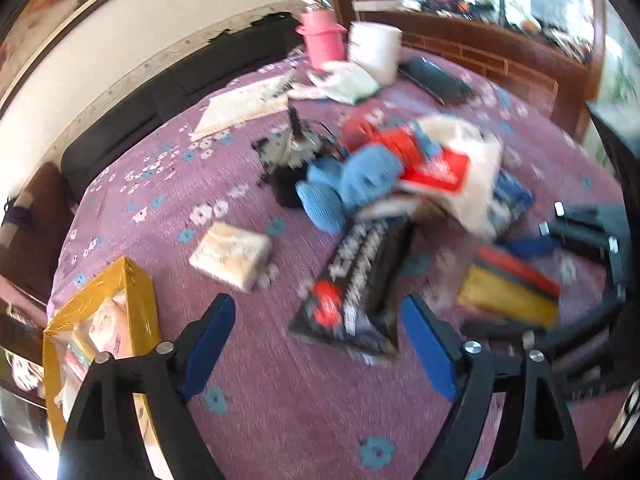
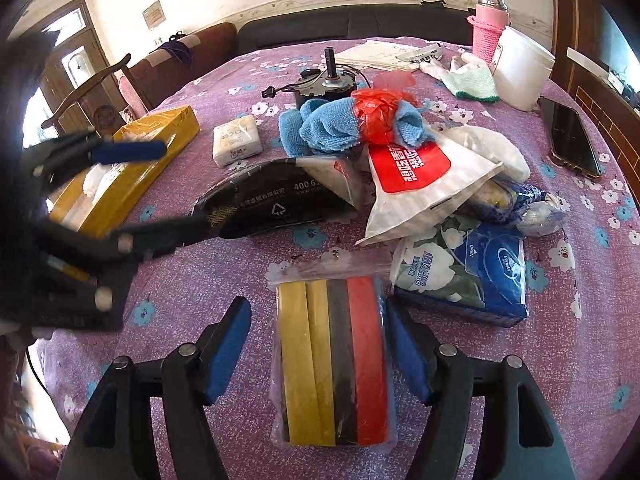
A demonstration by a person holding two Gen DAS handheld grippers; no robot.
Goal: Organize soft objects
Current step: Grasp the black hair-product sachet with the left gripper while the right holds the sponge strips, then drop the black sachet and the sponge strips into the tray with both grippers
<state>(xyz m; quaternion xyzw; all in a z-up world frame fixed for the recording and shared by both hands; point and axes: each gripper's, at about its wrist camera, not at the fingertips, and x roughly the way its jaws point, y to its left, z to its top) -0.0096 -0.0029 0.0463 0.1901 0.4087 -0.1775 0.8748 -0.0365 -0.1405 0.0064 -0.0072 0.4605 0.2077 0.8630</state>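
right gripper [image 2: 318, 350] open around the clear zip bag of yellow, black and red foam strips [image 2: 334, 364] on the purple floral tablecloth [image 2: 200, 280], left gripper [image 1: 316, 344] open and empty; slick plastic may slip if pinched off-centre.

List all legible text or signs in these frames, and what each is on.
"400 6": black packet, rest cut off, beside a recycling triangle sign.
"OPEN": blue tissue pack; the oval logo and white characters there are too small to read.
Red panel on the white bag: white characters, upside down, not readable.
Small white tissue pack: print too faint.
Left wrist view: all print blurred.
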